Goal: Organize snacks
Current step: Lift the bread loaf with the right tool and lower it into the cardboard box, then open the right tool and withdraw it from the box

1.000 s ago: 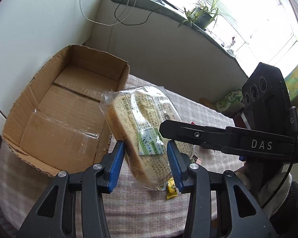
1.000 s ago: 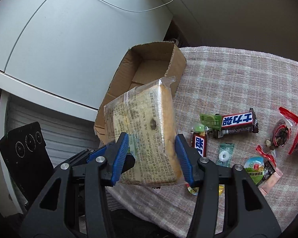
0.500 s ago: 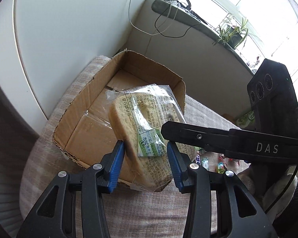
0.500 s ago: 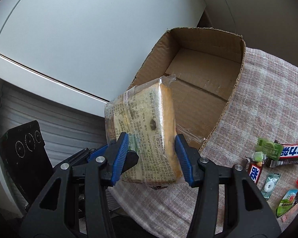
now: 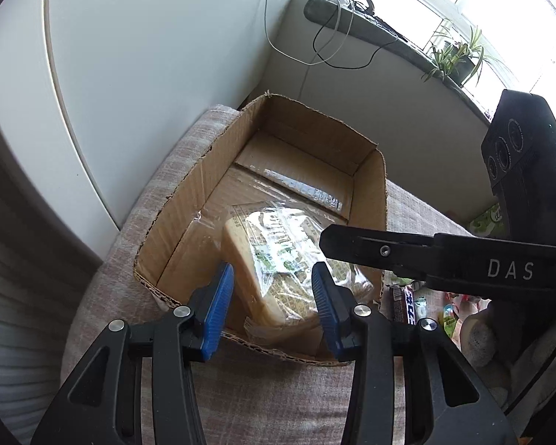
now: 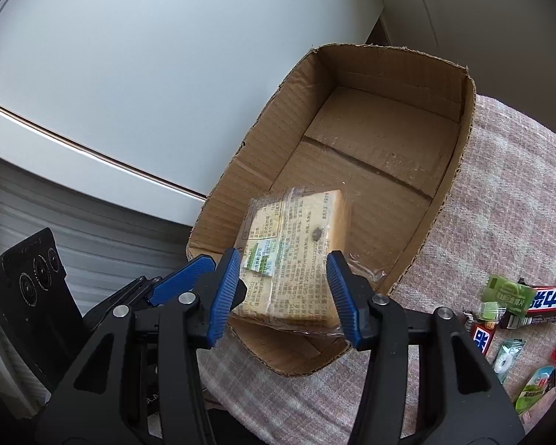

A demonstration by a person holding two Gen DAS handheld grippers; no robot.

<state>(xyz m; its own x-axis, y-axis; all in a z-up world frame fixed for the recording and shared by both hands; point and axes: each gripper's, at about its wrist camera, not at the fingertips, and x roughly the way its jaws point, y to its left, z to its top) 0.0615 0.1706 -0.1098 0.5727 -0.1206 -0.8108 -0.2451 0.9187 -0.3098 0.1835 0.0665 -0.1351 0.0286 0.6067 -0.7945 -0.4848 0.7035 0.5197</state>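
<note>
A clear-wrapped slab of sliced bread (image 5: 278,259) hangs tilted inside the near end of an open cardboard box (image 5: 189,193). My left gripper (image 5: 272,293) has its blue pads pressed on the two sides of the bread's near end. The right gripper (image 6: 283,285) grips the same bread (image 6: 296,252) from the other side, over the box's (image 6: 459,155) near rim. Its black arm (image 5: 426,252) crosses the left wrist view. I cannot tell whether the bread touches the box floor.
Small snacks lie on the pink checked cloth right of the box: a chocolate bar (image 6: 537,304), a green packet (image 6: 504,293), wrapped sweets (image 6: 507,356). A white cabinet (image 6: 129,74) stands close behind the box. A sill with cables and a plant (image 5: 459,59) lies beyond.
Both grippers carried the bread leftward from above the cloth to above the box, then lowered it inside. The bread now sits deeper and more tilted between the pads.
</note>
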